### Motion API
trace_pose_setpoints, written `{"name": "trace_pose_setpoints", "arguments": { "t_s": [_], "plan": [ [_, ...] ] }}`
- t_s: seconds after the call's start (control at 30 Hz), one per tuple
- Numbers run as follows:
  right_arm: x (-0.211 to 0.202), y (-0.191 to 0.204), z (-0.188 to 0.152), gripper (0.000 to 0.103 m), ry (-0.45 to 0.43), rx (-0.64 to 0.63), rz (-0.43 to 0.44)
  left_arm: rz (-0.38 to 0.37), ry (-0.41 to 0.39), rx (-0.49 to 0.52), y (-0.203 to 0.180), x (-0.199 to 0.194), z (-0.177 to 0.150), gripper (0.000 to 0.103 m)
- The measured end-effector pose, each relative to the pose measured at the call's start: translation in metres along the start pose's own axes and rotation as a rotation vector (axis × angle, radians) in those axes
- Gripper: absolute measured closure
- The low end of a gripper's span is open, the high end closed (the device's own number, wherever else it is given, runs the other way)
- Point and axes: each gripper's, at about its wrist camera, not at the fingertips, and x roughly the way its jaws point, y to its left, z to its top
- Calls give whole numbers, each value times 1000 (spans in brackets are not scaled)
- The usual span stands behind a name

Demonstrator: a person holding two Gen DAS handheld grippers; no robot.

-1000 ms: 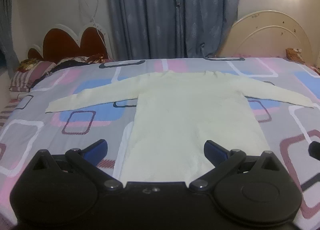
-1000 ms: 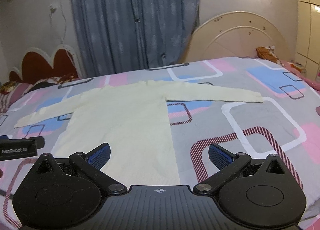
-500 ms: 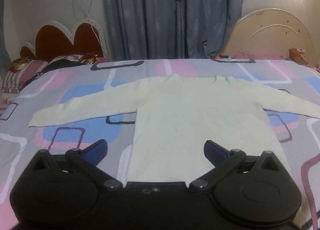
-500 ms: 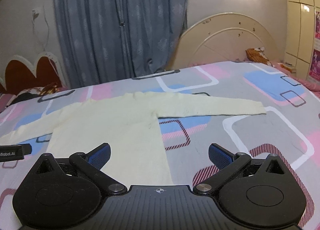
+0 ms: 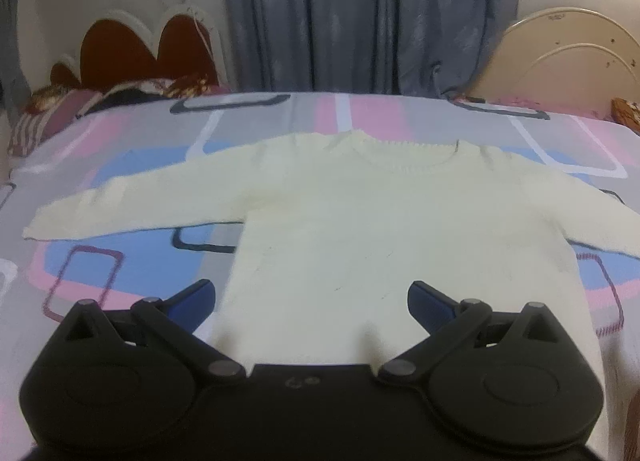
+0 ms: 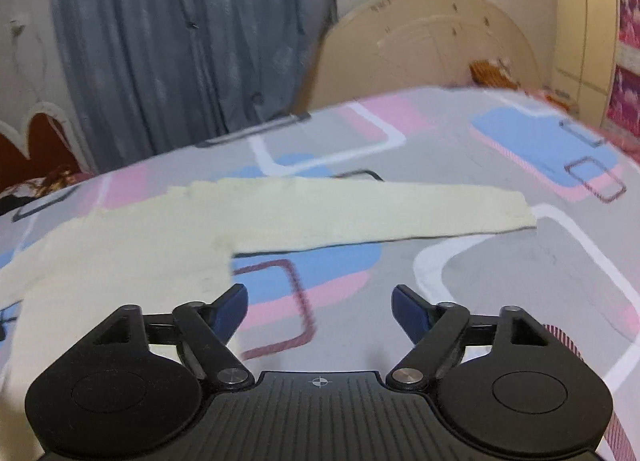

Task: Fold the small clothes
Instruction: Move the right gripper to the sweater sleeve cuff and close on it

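A small cream knitted sweater (image 5: 360, 229) lies flat on the bed, neckline away from me, both sleeves spread out sideways. My left gripper (image 5: 311, 301) hovers open over the sweater's lower body, nothing between its blue pads. In the right wrist view the sweater's right sleeve (image 6: 380, 213) stretches across the bedsheet to its cuff (image 6: 516, 213). My right gripper (image 6: 319, 311) hangs over the bedsheet just below that sleeve, near the armpit; its jaws are closing, with nothing between them. The sweater's hem is hidden behind the gripper bodies.
The bedsheet (image 5: 120, 269) is grey with pink, blue and white rectangles. A red scalloped headboard (image 5: 140, 49) and pillows (image 5: 44, 117) stand at the left, a cream headboard (image 6: 420, 53) at the right, blue curtains (image 5: 360, 13) behind.
Both grippers have moved forward and lower over the bed, so the sweater looks larger. The right view has swung right onto the sleeve, and the right gripper's jaws have narrowed.
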Motion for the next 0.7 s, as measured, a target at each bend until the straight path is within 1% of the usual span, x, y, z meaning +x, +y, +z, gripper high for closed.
{"name": "trace_pose_setpoints", "arguments": {
  "t_s": [0.07,0.13,0.17,0.2,0.4,0.57,0.7],
  "plan": [
    [18,-17,7,25,14,12,-20,15,11,0,-9,11,4,1],
    [37,-37,14,31,34,27,-42,27,18,4,-17,20,7,1],
    [46,-46,18,37,45,38,-51,32,20,6,-21,24,8,1],
    [55,-57,21,40,56,52,-65,36,22,9,-24,28,9,1],
    [92,-102,29,42,96,107,-104,53,47,14,-42,49,12,2],
    [115,-120,31,44,118,137,-91,61,54,20,-52,58,14,2],
    [131,-130,36,44,100,178,-81,66,61,24,-58,63,16,2]
  ]
}}
